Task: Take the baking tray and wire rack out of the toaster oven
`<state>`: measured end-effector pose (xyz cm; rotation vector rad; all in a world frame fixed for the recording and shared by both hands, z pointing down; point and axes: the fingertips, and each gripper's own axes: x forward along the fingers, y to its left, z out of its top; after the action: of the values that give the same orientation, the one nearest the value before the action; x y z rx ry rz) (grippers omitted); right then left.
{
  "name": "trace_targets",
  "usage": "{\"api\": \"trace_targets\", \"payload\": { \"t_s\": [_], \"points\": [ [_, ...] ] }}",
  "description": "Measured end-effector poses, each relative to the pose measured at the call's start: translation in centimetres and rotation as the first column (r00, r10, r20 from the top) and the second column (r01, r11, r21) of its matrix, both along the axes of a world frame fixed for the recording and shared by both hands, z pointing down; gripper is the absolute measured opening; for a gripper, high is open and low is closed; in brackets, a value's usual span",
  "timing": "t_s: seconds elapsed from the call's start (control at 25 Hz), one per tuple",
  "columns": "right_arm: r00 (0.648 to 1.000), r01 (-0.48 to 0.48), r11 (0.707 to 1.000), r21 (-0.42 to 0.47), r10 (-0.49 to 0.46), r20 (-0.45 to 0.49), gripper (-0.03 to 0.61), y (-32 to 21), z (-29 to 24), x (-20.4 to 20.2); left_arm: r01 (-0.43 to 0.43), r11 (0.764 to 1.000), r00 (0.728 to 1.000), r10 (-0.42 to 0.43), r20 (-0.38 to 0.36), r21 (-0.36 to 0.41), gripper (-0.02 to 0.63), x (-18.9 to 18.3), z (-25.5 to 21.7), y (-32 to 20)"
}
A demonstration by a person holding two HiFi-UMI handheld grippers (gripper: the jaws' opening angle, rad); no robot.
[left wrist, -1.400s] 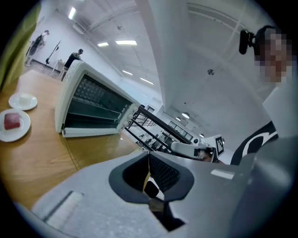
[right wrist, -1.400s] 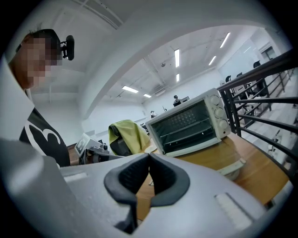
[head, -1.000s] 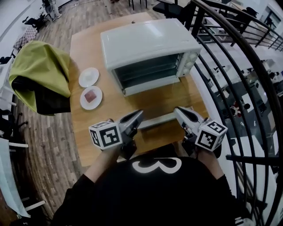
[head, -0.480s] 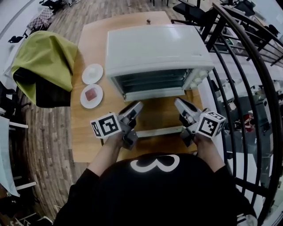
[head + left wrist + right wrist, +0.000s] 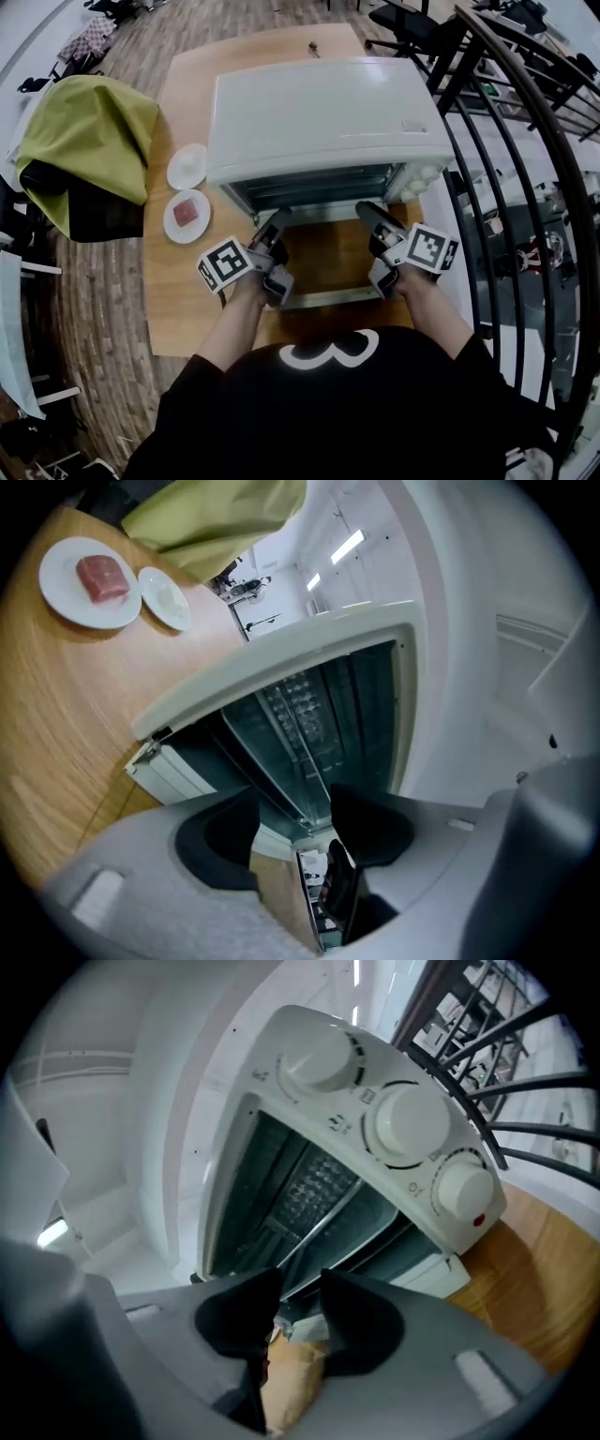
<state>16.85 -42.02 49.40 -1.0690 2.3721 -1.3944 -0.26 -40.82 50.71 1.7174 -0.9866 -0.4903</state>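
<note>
Approach step: my left gripper [image 5: 274, 230], jaws just opening wide, and right gripper [image 5: 369, 217], just opening partway, both empty, face the open toaster oven [image 5: 328, 112] with the wire rack [image 5: 323, 1211] inside, baking tray not clearly distinguishable; next I must clamp the rack's front edge

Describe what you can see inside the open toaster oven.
Inside the toaster oven, a wire rack of thin metal rods crosses the dark cavity. Whether a baking tray lies beneath cannot be told; shadow covers it.
</note>
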Motion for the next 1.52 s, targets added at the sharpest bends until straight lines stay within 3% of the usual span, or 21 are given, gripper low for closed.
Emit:
{"api": "trace_targets", "payload": {
  "t_s": [0.24,0.36,0.6,1.0,1.16,1.52],
  "points": [
    [0.975,-0.199,0.973,-0.116,0.208,0.073,0.137,-3.5,3.6,2.7,0.112,0.993,0.993,-0.113,-0.031,-0.038,0.227,-1.0,1.9,-2.5],
    [0.956,-0.251,0.957,-0.143,0.268,0.122,0.149,-4.8,4.0,3.4,0.147,0.988,0.989,-0.148,-0.03,-0.041,0.227,-1.3,2.6,-3.4],
    [0.934,-0.311,0.935,-0.171,0.334,0.129,0.153,-6.8,4.9,3.2,0.219,0.973,0.974,-0.222,-0.039,-0.075,0.227,-2.3,3.7,-4.8],
    [0.912,-0.35,0.915,-0.2,0.382,0.151,0.13,-8.6,5.3,3.1,0.28,0.948,0.947,-0.299,-0.117,-0.151,0.19,-3.1,4.8,-6.7],
    [0.908,-0.353,0.909,-0.223,0.39,0.151,0.091,-8.4,5.7,3.2,0.281,0.947,0.949,-0.298,-0.106,-0.155,0.116,-3.3,4.8,-6.7],
    [0.911,-0.339,0.91,-0.241,0.381,0.157,0.087,-8.0,5.8,3.4,0.286,0.945,0.951,-0.301,-0.076,-0.159,0.083,-3.1,4.6,-6.5]
  ]
}}
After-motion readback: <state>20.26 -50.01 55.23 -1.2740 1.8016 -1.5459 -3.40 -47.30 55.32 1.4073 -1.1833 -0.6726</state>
